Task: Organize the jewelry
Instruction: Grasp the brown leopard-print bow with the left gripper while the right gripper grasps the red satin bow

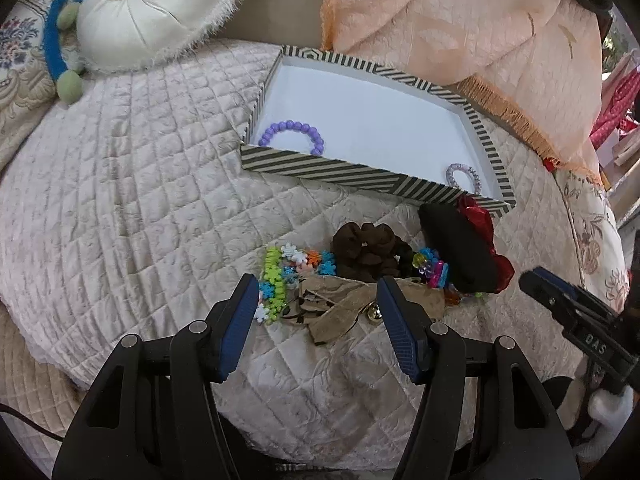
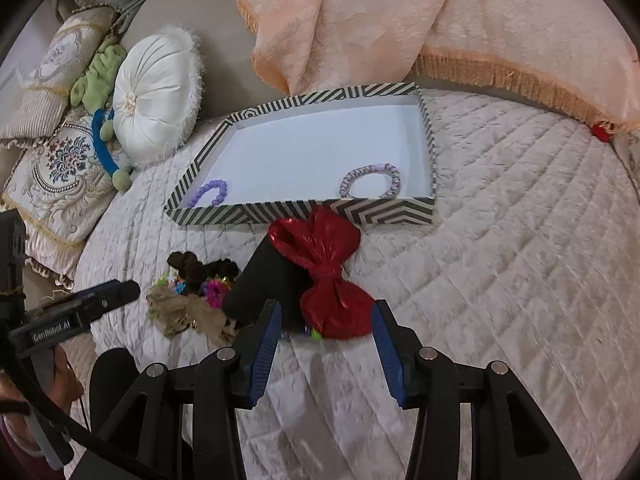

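A striped box (image 1: 320, 168) (image 2: 248, 214) lies on the quilted bed, holding a purple bead bracelet (image 1: 292, 136) (image 2: 212, 194) and a pale lilac bracelet (image 1: 460, 174) (image 2: 370, 180). In front of it sits a pile: a brown scrunchie (image 1: 368, 252) (image 2: 192, 266), a red bow on a black band (image 1: 476, 220) (image 2: 324, 276), colourful bracelets (image 1: 288, 272) and a tan bow (image 1: 332, 304) (image 2: 188, 316). My left gripper (image 1: 318, 300) hangs open just above the tan bow. My right gripper (image 2: 325, 326) is open just before the red bow, nothing between its fingers.
A round white cushion (image 1: 152, 12) (image 2: 158, 96), a green and blue plush toy (image 1: 60, 52) (image 2: 102, 120) and embroidered pillows (image 2: 60, 176) lie at the back left. A peach fringed blanket (image 1: 460, 40) (image 2: 440, 20) is heaped behind the box.
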A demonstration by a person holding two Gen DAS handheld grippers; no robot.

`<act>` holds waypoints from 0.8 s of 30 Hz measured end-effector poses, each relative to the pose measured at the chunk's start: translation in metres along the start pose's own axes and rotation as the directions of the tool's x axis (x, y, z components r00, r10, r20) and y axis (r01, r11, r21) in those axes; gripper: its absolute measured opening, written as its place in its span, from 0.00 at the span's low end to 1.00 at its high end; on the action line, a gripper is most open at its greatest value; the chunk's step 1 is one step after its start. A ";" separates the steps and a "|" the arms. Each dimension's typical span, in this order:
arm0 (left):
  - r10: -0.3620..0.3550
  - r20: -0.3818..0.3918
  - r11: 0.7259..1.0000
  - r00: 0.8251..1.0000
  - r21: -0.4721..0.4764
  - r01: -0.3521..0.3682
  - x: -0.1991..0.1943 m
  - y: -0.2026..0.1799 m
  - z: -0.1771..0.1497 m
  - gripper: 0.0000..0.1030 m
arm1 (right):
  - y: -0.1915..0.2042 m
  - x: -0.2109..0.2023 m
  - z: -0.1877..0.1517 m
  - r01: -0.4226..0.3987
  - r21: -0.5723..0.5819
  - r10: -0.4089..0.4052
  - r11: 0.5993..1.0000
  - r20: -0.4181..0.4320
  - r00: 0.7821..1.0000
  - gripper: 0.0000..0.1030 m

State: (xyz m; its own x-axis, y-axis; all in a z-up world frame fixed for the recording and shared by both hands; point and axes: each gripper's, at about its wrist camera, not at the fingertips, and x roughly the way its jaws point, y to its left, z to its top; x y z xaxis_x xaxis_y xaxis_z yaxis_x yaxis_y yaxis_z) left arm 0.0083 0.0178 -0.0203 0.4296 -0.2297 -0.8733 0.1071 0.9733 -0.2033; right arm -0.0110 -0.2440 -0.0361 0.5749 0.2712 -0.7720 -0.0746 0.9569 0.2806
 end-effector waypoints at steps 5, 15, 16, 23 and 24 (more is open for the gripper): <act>-0.023 -0.023 1.000 0.999 0.009 0.023 0.013 0.002 0.003 0.64 | 0.000 0.026 0.012 -0.014 -0.015 0.014 1.000 -0.039 0.999 0.43; -0.059 -0.077 0.998 0.995 0.029 0.061 0.041 -0.002 0.022 0.67 | -0.017 0.049 0.019 0.055 -0.019 -0.056 0.998 -0.106 0.993 0.43; -0.058 -0.088 0.997 0.994 0.042 0.062 0.046 -0.006 0.023 0.67 | -0.015 0.052 0.018 0.061 -0.036 -0.065 0.997 -0.114 0.991 0.43; -0.043 -0.086 0.996 0.995 0.073 0.050 0.063 -0.022 0.027 0.66 | -0.027 0.062 0.021 -0.020 -0.001 0.020 1.000 -0.067 0.998 0.31; -0.045 -0.082 0.996 0.996 0.073 0.051 0.064 -0.023 0.027 0.65 | -0.027 0.062 0.022 -0.036 0.000 0.036 0.999 -0.066 0.997 0.27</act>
State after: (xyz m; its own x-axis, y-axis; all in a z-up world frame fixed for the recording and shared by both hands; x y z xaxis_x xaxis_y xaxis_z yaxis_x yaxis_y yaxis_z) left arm 0.0578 -0.0200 -0.0597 0.3494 -0.2720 -0.8966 0.1944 0.9571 -0.2146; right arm 0.0448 -0.2555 -0.0792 0.5172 0.3113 -0.7973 -0.0950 0.9466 0.3080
